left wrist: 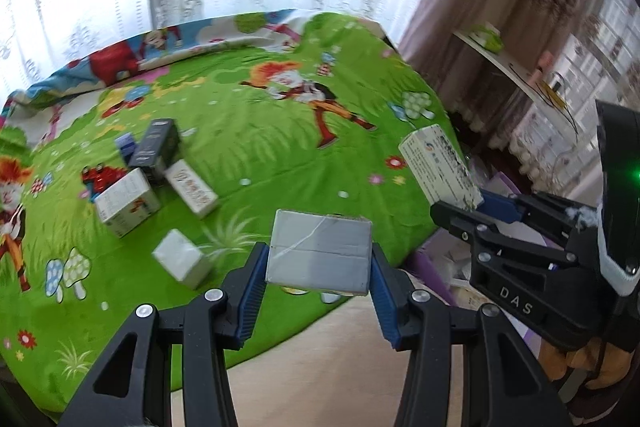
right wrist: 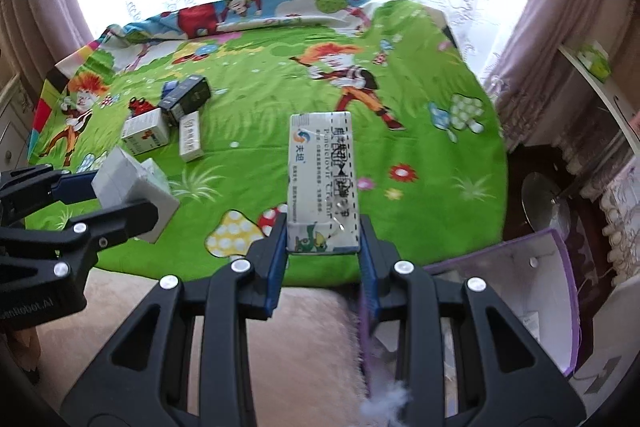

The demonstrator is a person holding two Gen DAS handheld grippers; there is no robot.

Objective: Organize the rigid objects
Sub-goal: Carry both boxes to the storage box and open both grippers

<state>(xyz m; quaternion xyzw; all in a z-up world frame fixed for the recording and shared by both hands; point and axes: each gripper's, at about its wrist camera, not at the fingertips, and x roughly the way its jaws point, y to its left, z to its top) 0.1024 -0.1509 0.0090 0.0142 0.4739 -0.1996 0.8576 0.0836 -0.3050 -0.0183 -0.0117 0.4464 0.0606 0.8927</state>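
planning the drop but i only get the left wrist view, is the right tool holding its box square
Observer: Yes. The right tool pinches the near short end of the long white box, which points straight ahead.
Operator: where could it go
Observer: Probably the open purple bin, standing on the floor right of that tool.
Operator: anything near it
Observer: A round shiny metal object lies just beyond the bin.

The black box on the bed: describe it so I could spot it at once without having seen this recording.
Start at the green cartoon bedspread and look to its left half, where a cluster of small boxes lies. The black box is at the far end of that cluster, near a small blue box. It is the only dark carton; its neighbours are white.
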